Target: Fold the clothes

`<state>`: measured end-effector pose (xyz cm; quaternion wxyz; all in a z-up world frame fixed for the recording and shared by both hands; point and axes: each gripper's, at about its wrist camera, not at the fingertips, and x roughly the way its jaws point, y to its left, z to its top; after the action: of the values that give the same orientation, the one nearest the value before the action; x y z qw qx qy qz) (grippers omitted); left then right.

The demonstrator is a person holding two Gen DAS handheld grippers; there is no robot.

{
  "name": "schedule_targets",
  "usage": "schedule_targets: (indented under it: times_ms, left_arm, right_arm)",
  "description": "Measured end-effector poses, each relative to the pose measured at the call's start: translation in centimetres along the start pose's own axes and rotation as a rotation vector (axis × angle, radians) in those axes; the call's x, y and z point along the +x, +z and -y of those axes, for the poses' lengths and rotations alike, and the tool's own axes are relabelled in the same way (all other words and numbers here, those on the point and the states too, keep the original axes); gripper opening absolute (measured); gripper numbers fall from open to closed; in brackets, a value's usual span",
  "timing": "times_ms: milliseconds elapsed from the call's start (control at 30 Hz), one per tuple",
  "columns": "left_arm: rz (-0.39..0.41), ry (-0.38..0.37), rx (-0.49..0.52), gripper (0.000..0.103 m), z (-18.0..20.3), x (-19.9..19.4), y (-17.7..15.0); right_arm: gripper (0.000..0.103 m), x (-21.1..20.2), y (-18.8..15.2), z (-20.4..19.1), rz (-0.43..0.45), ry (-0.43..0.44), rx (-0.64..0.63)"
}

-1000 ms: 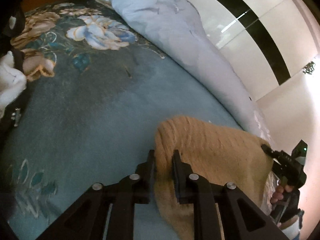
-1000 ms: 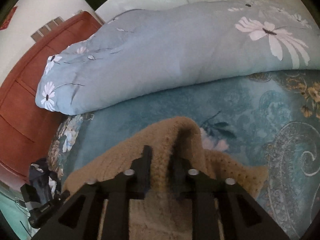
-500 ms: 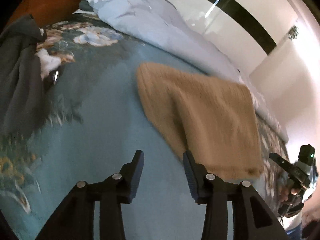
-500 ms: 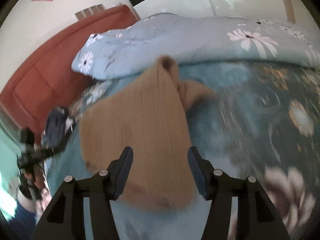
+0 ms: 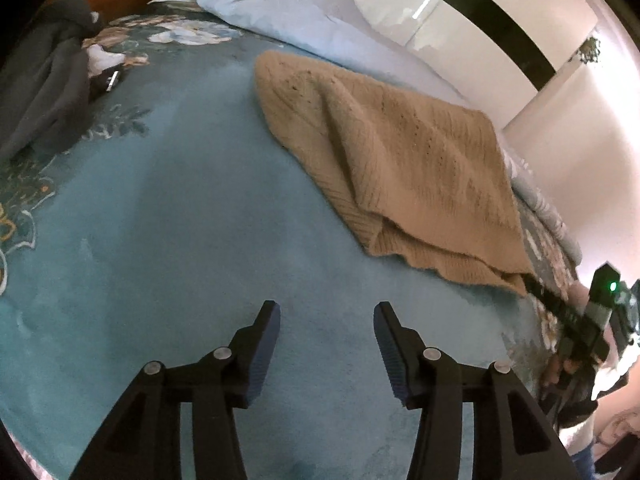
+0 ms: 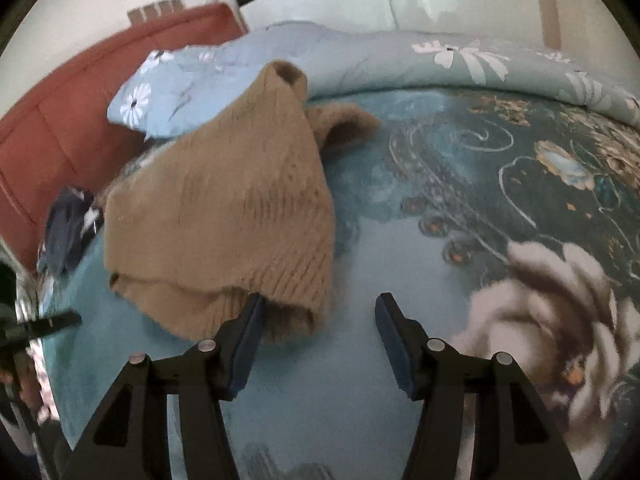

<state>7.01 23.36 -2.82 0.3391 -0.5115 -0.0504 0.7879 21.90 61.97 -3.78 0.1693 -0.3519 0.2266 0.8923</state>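
A tan knit sweater (image 5: 400,160) lies folded over on the teal floral bedspread (image 5: 160,240). My left gripper (image 5: 326,308) hovers over bare bedspread in front of it, its jaws opening with nothing between them. In the right wrist view the sweater (image 6: 224,208) fills the left middle, one sleeve end sticking up at the back. My right gripper (image 6: 320,299) stands at its near hem. The jaws are closing slightly, and the hem's corner lies just past the left fingertip (image 6: 256,304), untouched by the pads.
A light blue flowered duvet (image 5: 300,12) is rolled along the far side of the bed, below a white wall. Dark clothes (image 5: 44,80) are heaped at the left by the red-brown headboard (image 6: 52,120). A person's hand (image 5: 560,368) holds the right gripper's handle at the bed's right edge.
Both grippers were shut on the sweater's edge a second ago. They have let go, opened and pulled back, and the sweater now lies folded on the bed.
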Motion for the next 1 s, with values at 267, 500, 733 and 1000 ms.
schedule_targets:
  times_ms: [267, 500, 733, 1000]
  left_arm:
    - [0.018, 0.047, 0.102, 0.054, 3.7, 2.2, 2.2]
    - [0.038, 0.17, 0.162, 0.054, 5.6, 5.9, 4.6]
    - [0.066, 0.334, 0.218, 0.054, 6.7, 8.3, 5.9]
    - [0.307, 0.493, -0.061, 0.056, 0.6, 2.0, 5.1]
  right_arm:
    - [0.009, -0.6, 2.6, 1.1, 0.194, 0.156, 0.219]
    - [0.009, -0.5, 2.6, 3.4, 0.321, 0.274, 0.386]
    - [0.009, -0.5, 2.0, 4.7, 0.37, 0.327, 0.414]
    - [0.009, 0.1, 1.6, 5.0, 0.335, 0.356, 0.426]
